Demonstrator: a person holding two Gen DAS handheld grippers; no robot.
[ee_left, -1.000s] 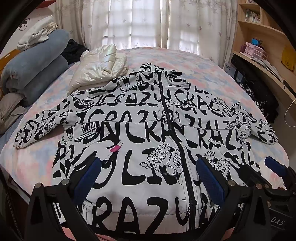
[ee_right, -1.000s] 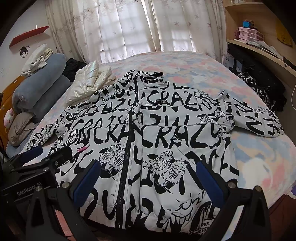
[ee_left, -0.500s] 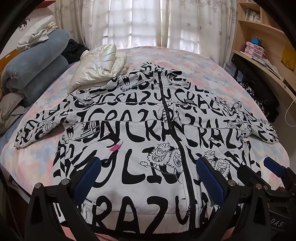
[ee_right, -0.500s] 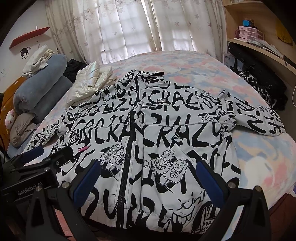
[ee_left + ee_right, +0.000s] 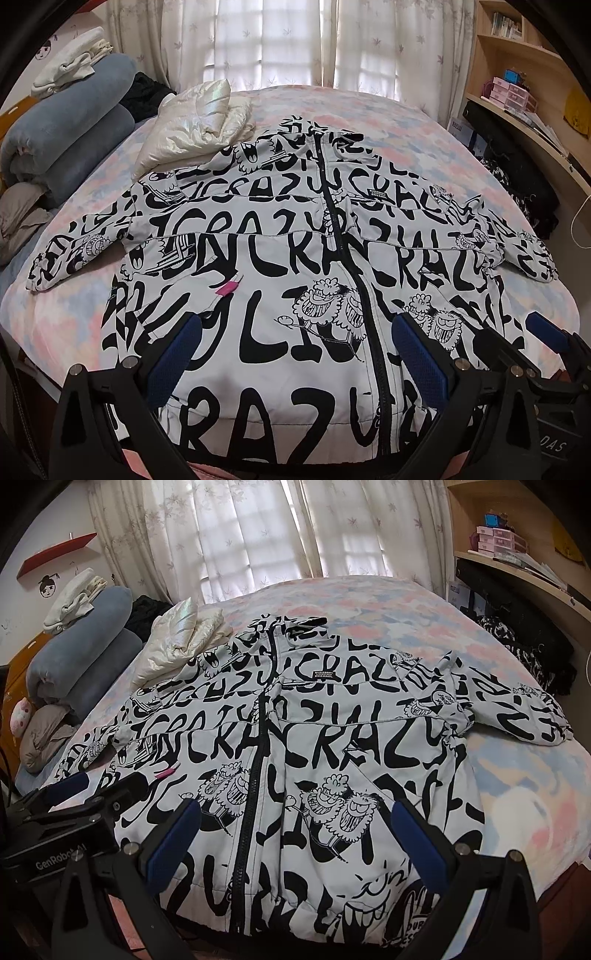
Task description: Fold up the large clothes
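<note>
A large white jacket with black lettering and cartoon prints lies flat and zipped on the bed, sleeves spread to both sides; it also shows in the right wrist view. My left gripper is open and empty, hovering above the jacket's hem left of the zipper. My right gripper is open and empty above the hem right of the zipper. Each gripper shows in the other's view: the right gripper at lower right, the left gripper at lower left.
A cream puffer jacket lies by the jacket's left shoulder. Rolled blue bedding and pillows are stacked at the left. Wooden shelves and dark clothes stand at the right. Curtains hang behind the bed.
Both grippers have shifted only slightly; the right gripper view drifted a little back from the jacket. The jacket has not moved.
</note>
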